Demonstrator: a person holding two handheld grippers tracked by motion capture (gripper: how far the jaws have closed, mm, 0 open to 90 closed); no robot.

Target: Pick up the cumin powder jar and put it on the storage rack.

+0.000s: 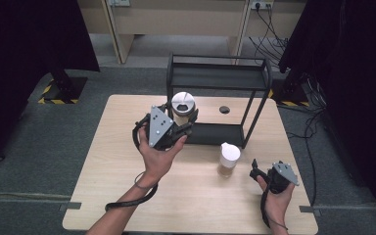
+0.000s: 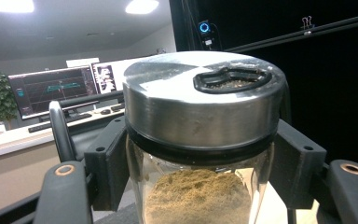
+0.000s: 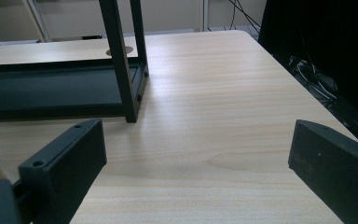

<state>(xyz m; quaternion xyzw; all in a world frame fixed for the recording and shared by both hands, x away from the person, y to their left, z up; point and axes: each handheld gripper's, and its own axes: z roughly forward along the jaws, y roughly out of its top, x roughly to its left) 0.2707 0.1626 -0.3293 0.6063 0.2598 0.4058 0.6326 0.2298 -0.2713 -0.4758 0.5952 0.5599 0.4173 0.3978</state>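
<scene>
gripping a glass spice jar (image 2: 200, 154) just under its steel lid (image 2: 205, 105), the left gripper (image 1: 185, 123) has its jaws clamped on the jar's two sides and carries it upright, lifted off the table (image 1: 127, 186) in front of the black rack (image 1: 218, 100). the jar is clear and hard, partly filled with a brownish powder, so it is probably fairly light but smooth and breakable; the hold below the lid's rim looks like the safest place, since the overhang would catch it if it slipped. the lid has an open pouring hole, so tilting would likely spill powder.

nearer the person, the right gripper (image 1: 264, 175) rests low at the table's right edge, jaws spread wide with nothing but bare wood between them. just beside it to the left stands a second jar with a white cap (image 1: 229, 160), upright on the table, also holding something tan.

farther back, the rack's lower shelf (image 3: 51, 91) lies bare, and its upper shelf sits above. the rack's front posts and top rail are what the jar could knock against going in. a round cable hole (image 1: 224, 109) sits in the tabletop behind the lower shelf.
</scene>
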